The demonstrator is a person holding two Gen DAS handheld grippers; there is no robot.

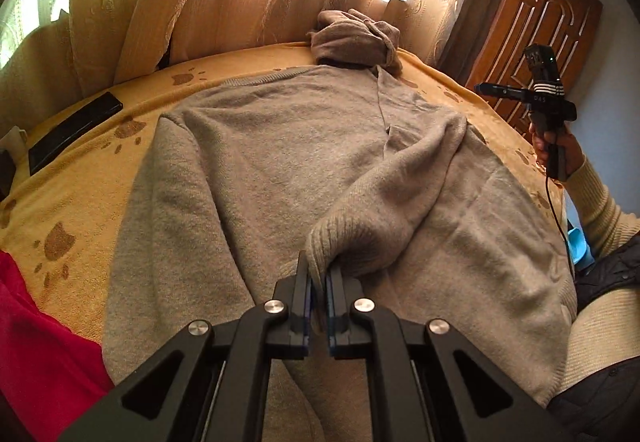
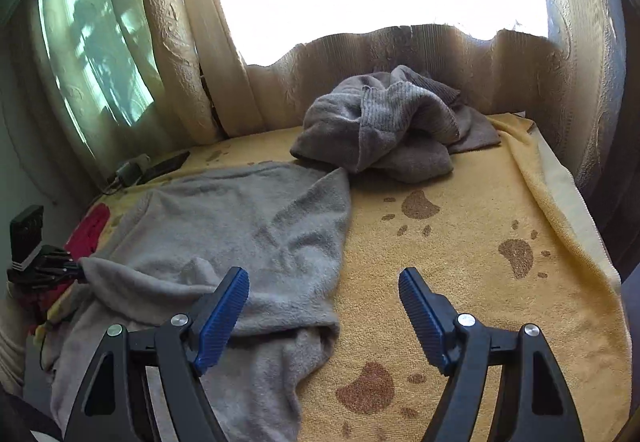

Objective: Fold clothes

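Observation:
A light grey sweater (image 1: 280,162) lies spread on a yellow paw-print blanket (image 1: 80,202). My left gripper (image 1: 319,282) is shut on the ribbed cuff of its sleeve (image 1: 352,238), which is drawn across the sweater's body. The sweater also shows in the right wrist view (image 2: 248,226). My right gripper (image 2: 322,278) is open and empty, above the sweater's right edge and the blanket (image 2: 460,282). The right gripper also shows in the left wrist view (image 1: 540,98), held up at the far right. The left gripper shows at the left edge of the right wrist view (image 2: 44,266).
A crumpled brownish-grey garment (image 1: 356,38) (image 2: 384,126) lies at the far end by the curtains (image 2: 360,54). A red cloth (image 1: 36,342) lies at the near left. A black flat object (image 1: 72,130) lies at the far left. A wooden door (image 1: 532,34) stands at the right.

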